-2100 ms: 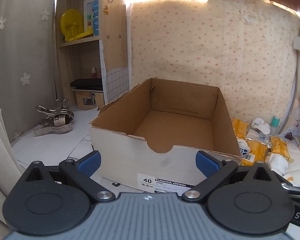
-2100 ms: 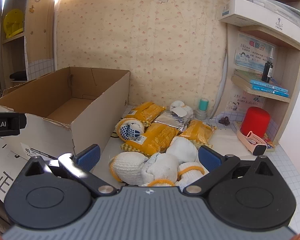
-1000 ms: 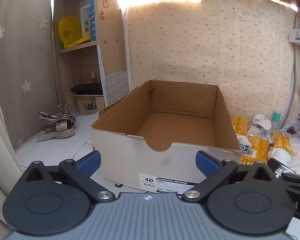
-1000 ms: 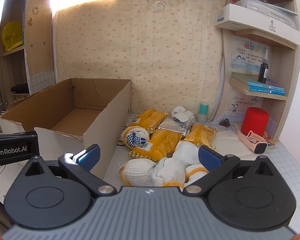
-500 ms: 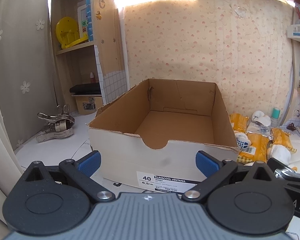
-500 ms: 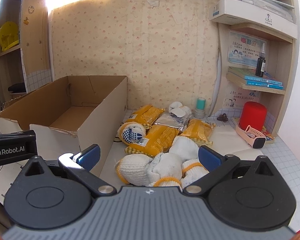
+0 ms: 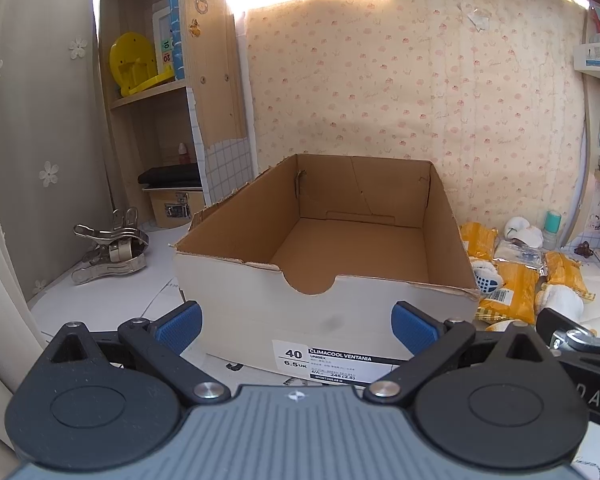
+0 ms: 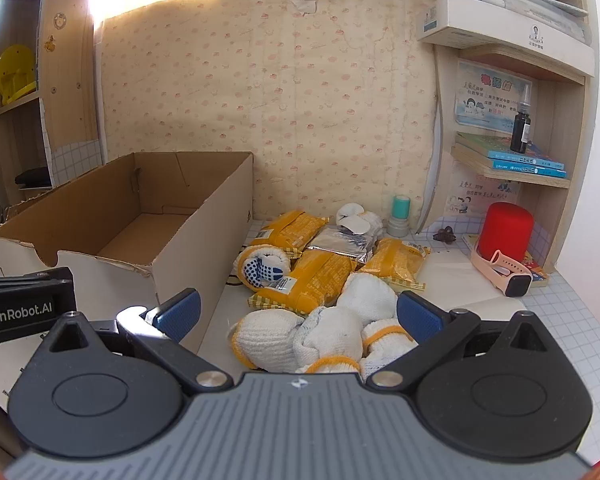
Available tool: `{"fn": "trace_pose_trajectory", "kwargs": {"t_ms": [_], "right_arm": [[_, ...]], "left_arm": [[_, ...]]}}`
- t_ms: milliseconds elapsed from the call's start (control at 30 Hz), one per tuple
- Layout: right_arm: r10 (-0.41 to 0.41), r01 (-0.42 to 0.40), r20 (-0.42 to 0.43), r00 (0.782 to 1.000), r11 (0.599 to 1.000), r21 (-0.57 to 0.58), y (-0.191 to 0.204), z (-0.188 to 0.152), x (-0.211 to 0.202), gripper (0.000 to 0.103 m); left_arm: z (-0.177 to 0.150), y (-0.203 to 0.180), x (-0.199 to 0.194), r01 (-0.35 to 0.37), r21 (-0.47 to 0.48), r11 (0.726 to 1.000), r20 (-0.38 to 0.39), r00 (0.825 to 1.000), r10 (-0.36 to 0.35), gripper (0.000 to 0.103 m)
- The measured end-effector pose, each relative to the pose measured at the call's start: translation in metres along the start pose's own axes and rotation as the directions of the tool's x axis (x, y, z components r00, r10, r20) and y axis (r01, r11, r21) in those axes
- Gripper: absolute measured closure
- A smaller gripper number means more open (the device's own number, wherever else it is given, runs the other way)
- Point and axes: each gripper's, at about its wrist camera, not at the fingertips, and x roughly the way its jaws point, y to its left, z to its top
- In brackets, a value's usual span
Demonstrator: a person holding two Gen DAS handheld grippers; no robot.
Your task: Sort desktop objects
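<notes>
An empty open cardboard shoebox (image 7: pixel 236 300) stands in front of my left gripper (image 7: pixel 296 326), which is open and empty, close to the box's front wall. The box also shows in the right wrist view (image 8: pixel 204 220) at the left. My right gripper (image 8: pixel 296 316) is open and empty, just above a pile of rolled white socks (image 8: pixel 328 328). Behind them lie several yellow snack packets (image 8: pixel 320 276), a silver packet (image 8: pixel 340 244) and a blue-dotted sock roll (image 8: pixel 262 266).
Metal clips (image 7: pixel 108 248) lie left of the box. A red cylinder (image 8: pixel 506 228), a pink smartwatch (image 8: pixel 504 270) and a teal-capped bottle (image 8: pixel 400 216) stand at the right near shelves with books (image 8: pixel 524 160). The left gripper's body (image 8: pixel 24 304) shows at the left edge.
Both grippers have risen and drifted slightly; the box and the pile sit a little lower in the views. Nothing was grasped or moved.
</notes>
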Motion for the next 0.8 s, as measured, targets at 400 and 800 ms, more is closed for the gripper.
{"fn": "trace_pose_trajectory", "kwargs": {"t_ms": [400,800], "right_arm": [[0.001,-0.001,0.001,1.0,1.0,0.0,0.0,-0.0007,-0.0003,0.002],[-0.002,0.002,0.001,1.0,1.0,0.003,-0.0024,0.0005,-0.0002,0.002]], "left_arm": [[-0.0002,-0.0005,0.0017,-0.003,0.005,1.0,-0.003,1.0,0.003,0.0],[0.0006,0.0002,0.0002,-0.002,0.006,1.0,0.002,1.0,0.002,0.0]]}}
